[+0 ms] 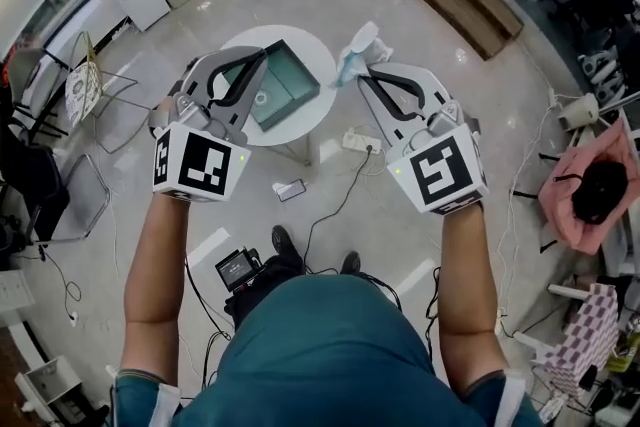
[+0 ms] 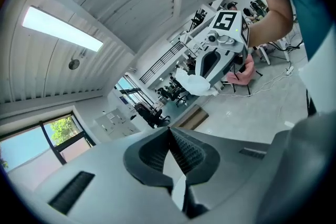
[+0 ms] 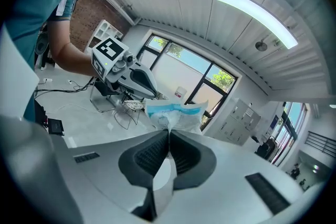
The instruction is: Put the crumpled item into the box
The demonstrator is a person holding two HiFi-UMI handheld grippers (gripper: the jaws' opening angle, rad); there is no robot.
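Table (image 1: 286,128) bears box (image 1: 300,81); right hand-held gripper (image 1: 362,73) pinches item (image 1: 355,50).

Crumpled item (image 3: 175,112) between jaws of right tool (image 3: 169,132)

Your round white table (image 1: 308,43) and the floor (image 1: 410,35) around it
The open teal box (image 1: 290,80) stands on the table, just beyond your left gripper (image 1: 262,55) jaw tips. On the floor, a power strip (image 1: 360,141) lies beside your right gripper (image 1: 362,73) jaws, and a phone (image 1: 290,189) lies behind both pairs.
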